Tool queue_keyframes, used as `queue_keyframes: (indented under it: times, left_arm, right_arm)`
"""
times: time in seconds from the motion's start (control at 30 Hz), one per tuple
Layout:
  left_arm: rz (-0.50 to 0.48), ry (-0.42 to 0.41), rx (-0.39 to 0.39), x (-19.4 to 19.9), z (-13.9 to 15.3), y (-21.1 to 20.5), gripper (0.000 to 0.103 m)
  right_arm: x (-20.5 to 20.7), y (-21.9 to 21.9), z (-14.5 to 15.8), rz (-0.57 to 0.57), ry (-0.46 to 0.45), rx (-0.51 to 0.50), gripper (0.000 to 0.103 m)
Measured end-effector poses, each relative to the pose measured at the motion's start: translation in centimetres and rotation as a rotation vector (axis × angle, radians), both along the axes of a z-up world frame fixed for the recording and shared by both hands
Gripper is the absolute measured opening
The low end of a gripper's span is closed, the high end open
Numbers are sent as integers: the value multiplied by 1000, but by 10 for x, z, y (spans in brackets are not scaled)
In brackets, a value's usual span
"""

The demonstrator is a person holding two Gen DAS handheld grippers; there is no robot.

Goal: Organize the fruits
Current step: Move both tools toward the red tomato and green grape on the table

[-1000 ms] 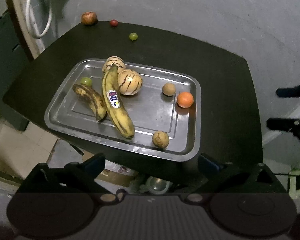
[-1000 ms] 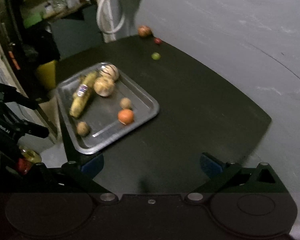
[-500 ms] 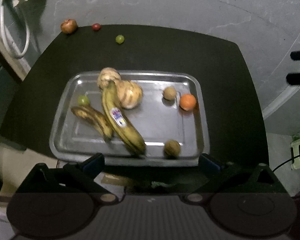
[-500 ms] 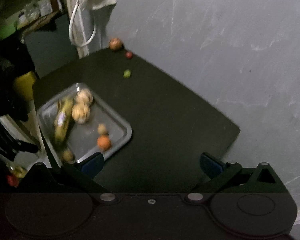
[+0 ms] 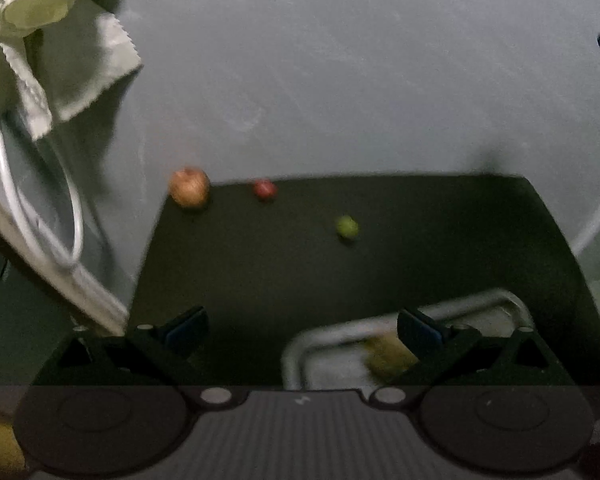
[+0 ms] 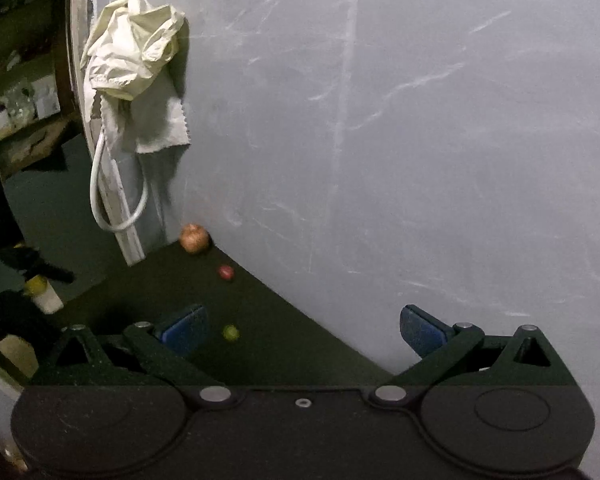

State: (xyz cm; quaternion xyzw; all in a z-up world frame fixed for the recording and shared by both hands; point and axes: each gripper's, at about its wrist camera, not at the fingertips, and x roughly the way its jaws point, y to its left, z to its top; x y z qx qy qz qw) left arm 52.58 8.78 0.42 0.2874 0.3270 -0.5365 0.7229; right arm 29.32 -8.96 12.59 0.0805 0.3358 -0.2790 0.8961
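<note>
Three loose fruits lie at the back of the dark table (image 5: pixel 340 264): a reddish-yellow apple (image 5: pixel 189 191) in the far left corner, a small red fruit (image 5: pixel 264 189) beside it, and a small green fruit (image 5: pixel 347 226) nearer. The right wrist view shows the same apple (image 6: pixel 195 238), red fruit (image 6: pixel 225 272) and green fruit (image 6: pixel 231 333). A corner of the metal tray (image 5: pixel 476 300) with a blurred yellowish fruit (image 5: pixel 388 358) shows at the bottom right of the left wrist view. My left gripper (image 5: pixel 302 330) is open and empty, well short of the loose fruits. My right gripper (image 6: pixel 304 330) is open and empty, with the green fruit just right of its left finger (image 6: pixel 182 330).
A grey wall (image 6: pixel 400 140) stands right behind the table. A pale cloth (image 6: pixel 136 76) and a white hose loop (image 6: pixel 118 200) hang at the wall's left edge. Shelves and clutter sit in the dark at far left.
Both grippers have swung upward and toward the back of the table. The tray has slid out of the right view and to the bottom edge of the left view. The loose fruits appear closer.
</note>
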Motion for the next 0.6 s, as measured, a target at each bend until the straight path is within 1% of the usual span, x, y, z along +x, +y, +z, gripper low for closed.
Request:
queue_keyframes:
  times: [0.07, 0.1, 0.23, 0.3, 0.4, 0.5, 0.53, 0.6]
  left_arm:
    - [-20, -11, -32, 28, -7, -19, 102]
    - [-27, -13, -41, 39, -11, -27, 102]
    - [-54, 3, -87, 76, -35, -68, 102]
    - [-78, 14, -114, 89, -51, -86, 102]
    - [-109, 9, -144, 101, -76, -112, 102]
    - [-137, -9, -160, 104, -98, -136, 102]
    - [-145, -11, -166, 106, -105, -143, 102]
    - [-167, -12, -166, 110, -117, -158, 102]
  right_arm:
    - [30, 2, -32, 5, 2, 11, 102]
    - [43, 4, -47, 19, 5, 0, 102]
    - [92, 19, -109, 76, 16, -98, 102]
    - [111, 22, -139, 78, 26, -111, 102]
    - [132, 16, -175, 33, 39, -42, 100]
    - [144, 4, -203, -26, 46, 35, 95]
    - [146, 1, -210, -42, 51, 51, 93]
    - [156, -5, -224, -79, 73, 96, 86]
